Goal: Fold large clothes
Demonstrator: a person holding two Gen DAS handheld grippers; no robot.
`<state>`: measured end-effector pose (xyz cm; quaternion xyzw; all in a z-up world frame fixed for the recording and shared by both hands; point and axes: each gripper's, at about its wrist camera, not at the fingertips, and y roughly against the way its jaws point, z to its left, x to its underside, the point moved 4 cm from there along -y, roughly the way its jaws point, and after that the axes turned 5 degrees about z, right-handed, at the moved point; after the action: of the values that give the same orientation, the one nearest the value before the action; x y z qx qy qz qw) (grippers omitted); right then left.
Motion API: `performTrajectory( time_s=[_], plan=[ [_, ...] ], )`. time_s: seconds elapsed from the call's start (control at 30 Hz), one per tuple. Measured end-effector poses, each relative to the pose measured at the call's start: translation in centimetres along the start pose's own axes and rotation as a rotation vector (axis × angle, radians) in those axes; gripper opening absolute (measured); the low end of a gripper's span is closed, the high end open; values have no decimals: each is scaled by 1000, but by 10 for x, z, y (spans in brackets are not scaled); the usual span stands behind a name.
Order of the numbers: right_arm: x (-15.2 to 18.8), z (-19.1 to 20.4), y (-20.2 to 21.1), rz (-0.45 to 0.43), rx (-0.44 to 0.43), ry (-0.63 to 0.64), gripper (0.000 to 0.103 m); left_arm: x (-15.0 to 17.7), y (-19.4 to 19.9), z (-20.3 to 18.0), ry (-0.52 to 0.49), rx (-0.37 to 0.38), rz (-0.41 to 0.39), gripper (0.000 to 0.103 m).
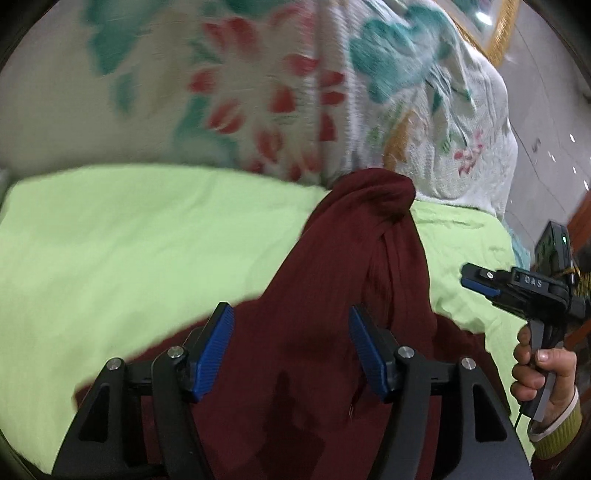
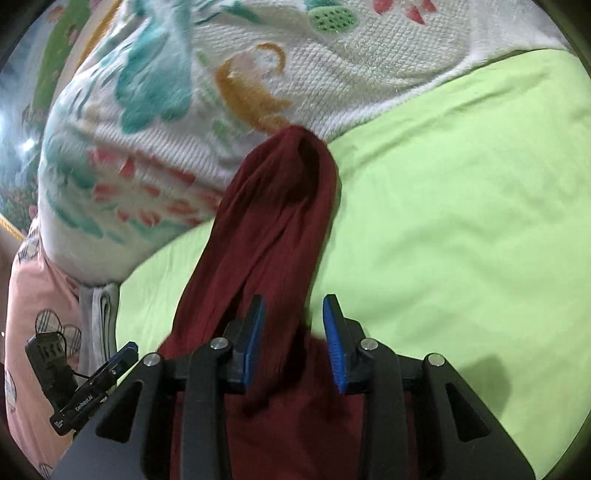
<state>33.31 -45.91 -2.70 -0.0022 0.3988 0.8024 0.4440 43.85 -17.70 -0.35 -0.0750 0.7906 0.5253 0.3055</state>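
Both tongs gape wide and grip nothing. The left tongs (image 1: 291, 347) and right tongs (image 2: 293, 339) hang over the red cloth (image 1: 332, 295), bunched toward 12 o'clock on the green sheet (image 1: 129, 240). Beyond, a flowery blanket (image 1: 258, 92).

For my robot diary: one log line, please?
left gripper: open | right gripper: open | red garment: bunched on green sheet

Setting: a home bedroom, with the work surface a bed under a lime-green sheet (image 2: 461, 192). At its far side sits a bulky white textured blanket (image 2: 207, 122) with teal, red and orange floral print; pink patterned bedding (image 2: 29, 310) lies beside it. A gold-edged frame (image 1: 495, 29) and a pale tiled floor (image 1: 546, 122) show beyond.
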Motion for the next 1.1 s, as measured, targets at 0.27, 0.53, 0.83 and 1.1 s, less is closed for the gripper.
performTrajectory(
  time_s=[0.27, 0.53, 0.83, 1.1],
  plan=[
    [-51, -12, -50, 21, 10, 35, 33, -65, -84, -27, -132, -48, 29, 63],
    [-67, -15, -79, 34, -13, 39, 33, -76, -129, -55, -269, -24, 44, 37],
    [-67, -6, -73, -1, 9, 77, 4, -76, -142, -48, -255, 17, 61, 4],
    [-52, 38, -25, -55, 47, 234, 4, -60, -63, -20, -208, 50, -32, 2]
  ],
)
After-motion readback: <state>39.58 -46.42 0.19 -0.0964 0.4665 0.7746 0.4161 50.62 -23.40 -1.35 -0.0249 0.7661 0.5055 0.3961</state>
